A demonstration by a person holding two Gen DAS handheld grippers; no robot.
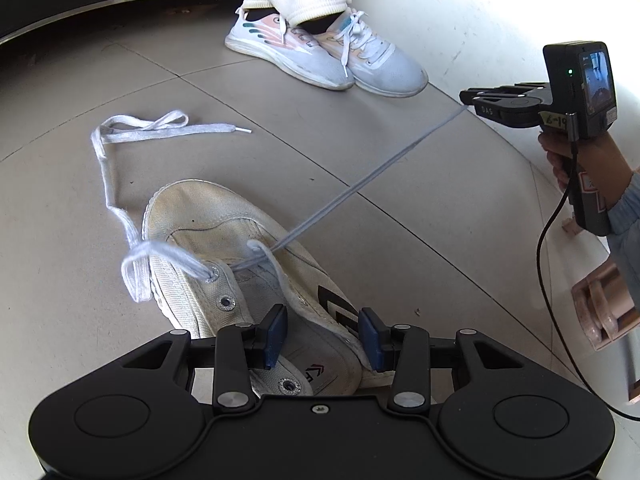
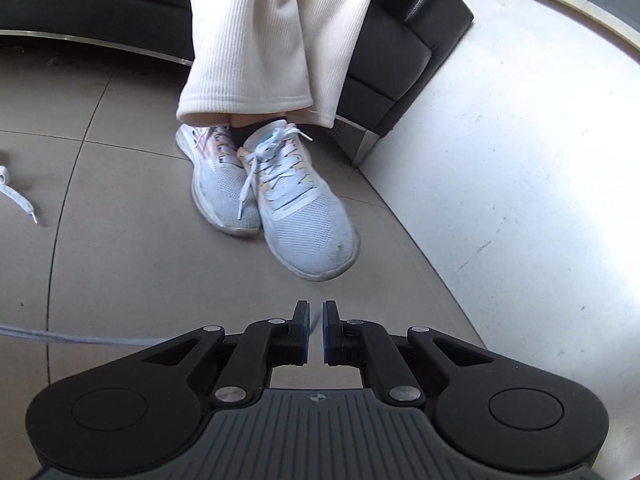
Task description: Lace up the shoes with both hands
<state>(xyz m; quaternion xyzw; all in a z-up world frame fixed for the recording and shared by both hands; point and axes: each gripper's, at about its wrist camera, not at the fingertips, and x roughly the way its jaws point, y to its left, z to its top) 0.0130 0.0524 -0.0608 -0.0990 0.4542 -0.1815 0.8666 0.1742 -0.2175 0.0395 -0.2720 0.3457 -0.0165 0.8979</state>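
Right now my left tool (image 1: pixel 323 334) sits half open astride the side wall of the canvas shoe (image 1: pixel 240 264), which lies on the tiled floor (image 1: pixel 400 240); I can't tell whether its pads actually press the fabric. My right tool (image 1: pixel 466 98) is pinched shut on one end of the lace (image 1: pixel 360 188), drawn taut from the front eyelets out to the right. The lace's other end trails loose on the floor to the left of the shoe's toe. Beyond, a seated person's sneakers (image 2: pixel 280 200) rest crossed by a black bench (image 2: pixel 400 40).
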